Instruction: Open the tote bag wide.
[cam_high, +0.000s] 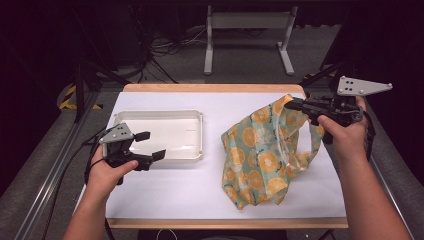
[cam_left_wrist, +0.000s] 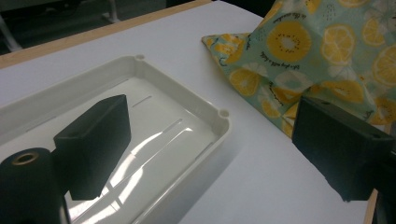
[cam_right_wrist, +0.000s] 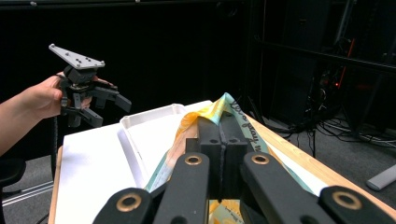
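Left gripper (cam_high: 146, 145): black body, two blocky black jaws, grey three-cornered plate on top with small dark holes, black cable trailing from it. Right gripper (cam_high: 291, 104): same black build, grey plate with dark holes. Right gripper view: black linkage arms with brass-coloured pivot rings. Left gripper view: one brass-ringed pivot, matte rectangular jaws. Forearms bare, no sleeves visible.
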